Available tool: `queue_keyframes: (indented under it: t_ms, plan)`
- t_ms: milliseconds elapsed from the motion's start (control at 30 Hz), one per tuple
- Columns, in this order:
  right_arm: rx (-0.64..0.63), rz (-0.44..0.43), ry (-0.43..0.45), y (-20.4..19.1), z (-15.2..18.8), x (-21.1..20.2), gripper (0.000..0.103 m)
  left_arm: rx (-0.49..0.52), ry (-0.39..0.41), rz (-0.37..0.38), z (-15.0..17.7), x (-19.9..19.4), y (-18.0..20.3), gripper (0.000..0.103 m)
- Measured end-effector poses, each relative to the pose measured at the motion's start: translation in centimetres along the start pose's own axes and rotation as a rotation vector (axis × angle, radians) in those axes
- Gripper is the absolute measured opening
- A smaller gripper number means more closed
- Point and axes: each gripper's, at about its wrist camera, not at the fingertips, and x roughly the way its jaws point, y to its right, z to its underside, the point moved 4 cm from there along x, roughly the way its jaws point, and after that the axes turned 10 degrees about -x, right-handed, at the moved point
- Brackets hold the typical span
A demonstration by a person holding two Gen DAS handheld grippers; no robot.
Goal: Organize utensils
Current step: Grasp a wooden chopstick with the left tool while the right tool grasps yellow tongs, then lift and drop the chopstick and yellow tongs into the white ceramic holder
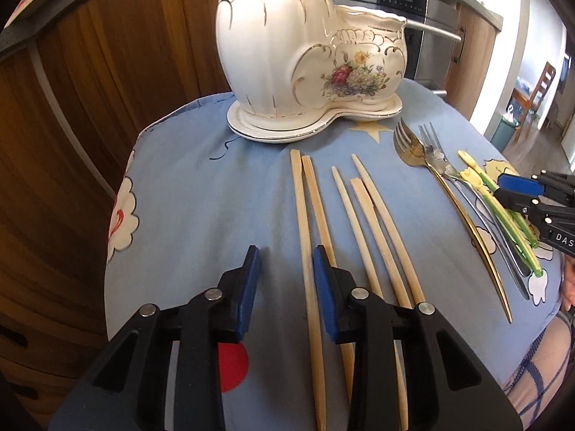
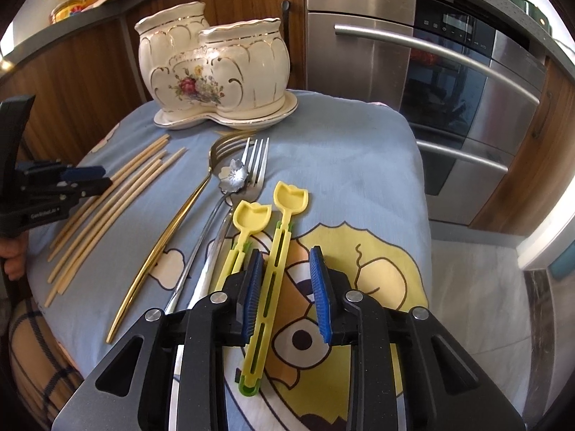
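Observation:
A white floral ceramic double holder [image 1: 309,54] [image 2: 215,72] stands at the far side of the blue cloth. Several bamboo chopsticks [image 1: 359,215] [image 2: 118,194] lie in front of it. A gold fork [image 1: 449,197] [image 2: 172,222], a silver fork [image 2: 257,165], a flower-headed spoon [image 2: 233,176] and two yellow plastic spoons [image 2: 276,251] lie to their right. My left gripper [image 1: 285,262] is open just left of the chopsticks. My right gripper [image 2: 285,265] is open, with one yellow spoon's handle between its fingers.
The blue cartoon cloth [image 1: 215,197] [image 2: 359,179] covers a small raised surface with drop-offs on all sides. Wooden cabinets [image 1: 90,89] stand behind and to the left, a steel oven [image 2: 449,89] to the right. A tiled floor [image 2: 478,287] lies right.

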Motion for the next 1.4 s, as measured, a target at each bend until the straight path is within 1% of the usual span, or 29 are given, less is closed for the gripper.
queue_keyframes:
  t_ms: [133,233,367,500,700,733,867,967,1000,1033,1100,1167,1200,1333,1367,1400]
  plan:
    - [-0.056,-0.016,-0.049,0.1,-0.7,0.3,0.028,0.055,-0.051,-0.007,-0.7,0.4,0.2,0.024]
    - [-0.102,-0.038,-0.097,0.5,-1.0,0.6,0.028,0.112,-0.095,-0.013,-0.6,0.1,0.1,0.022]
    - [-0.165,-0.075,-0.176,1.3,-1.5,0.9,0.028,0.182,-0.155,-0.021,-0.3,-0.3,-0.2,0.022]
    - [-0.213,-0.151,-0.274,1.9,-2.0,1.4,0.028,0.256,-0.225,-0.043,-0.4,-0.5,-0.1,0.022]
    - [-0.294,-0.179,-0.361,1.5,-2.4,1.8,0.028,0.375,-0.330,-0.072,-1.0,0.0,0.9,0.022]
    - [-0.304,-0.182,-0.371,1.4,-2.5,1.8,0.027,0.390,-0.346,-0.076,-1.2,0.1,1.2,0.022]
    - [-0.370,-0.202,-0.415,0.8,-2.7,1.8,0.015,0.442,-0.411,-0.081,-1.5,0.5,1.7,0.021]
    - [-0.416,-0.209,-0.450,0.2,-2.8,1.8,0.012,0.474,-0.458,-0.069,-1.8,0.8,1.8,0.015]
    - [-0.429,-0.212,-0.461,0.1,-2.8,1.8,0.012,0.489,-0.469,-0.068,-1.7,0.7,2.2,0.011]
    - [-0.437,-0.214,-0.467,0.2,-2.8,1.6,0.011,0.502,-0.472,-0.070,-1.6,0.7,2.4,0.008]
    - [-0.451,-0.206,-0.470,0.3,-2.6,1.3,0.011,0.520,-0.450,-0.089,-1.3,0.4,2.5,0.006]
    - [-0.446,-0.192,-0.448,0.8,-2.6,0.8,0.011,0.503,-0.419,-0.083,-1.2,0.1,2.3,0.005]
    - [-0.430,-0.195,-0.429,1.1,-2.8,0.5,0.011,0.477,-0.398,-0.069,-1.2,-0.2,2.0,0.005]
    - [-0.348,-0.208,-0.316,2.1,-3.8,-1.3,0.011,0.384,-0.311,-0.026,-1.6,-1.8,0.6,0.005]
    - [-0.322,-0.220,-0.269,2.3,-4.4,-1.9,0.011,0.357,-0.279,-0.012,-1.9,-2.4,0.3,0.005]
    - [-0.299,-0.239,-0.228,2.3,-4.9,-2.5,0.011,0.311,-0.228,0.014,-2.3,-3.4,-0.4,0.005]
